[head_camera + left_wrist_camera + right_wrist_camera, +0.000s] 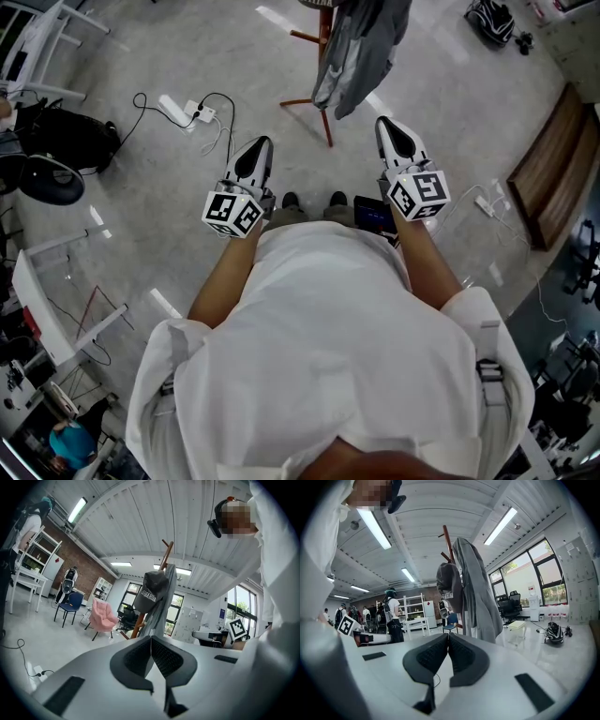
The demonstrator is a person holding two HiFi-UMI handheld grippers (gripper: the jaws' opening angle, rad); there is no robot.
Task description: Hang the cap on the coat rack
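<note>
A dark grey cap (151,592) with white lettering hangs on the wooden coat rack (165,551), next to a grey coat (476,592). The cap (449,584) also shows in the right gripper view, on the rack (448,542). In the head view the rack's legs (309,67) and the coat (361,52) stand ahead of me; the cap is hidden there. My left gripper (259,150) and right gripper (389,131) are held low, well short of the rack, both shut with nothing between their jaws.
A power strip (178,111) with cables lies on the floor at left. A pink armchair (102,616) and a blue chair (69,603) stand beyond. White shelving (42,309) stands at left, a wooden board (553,164) at right, and a person (391,616) farther off.
</note>
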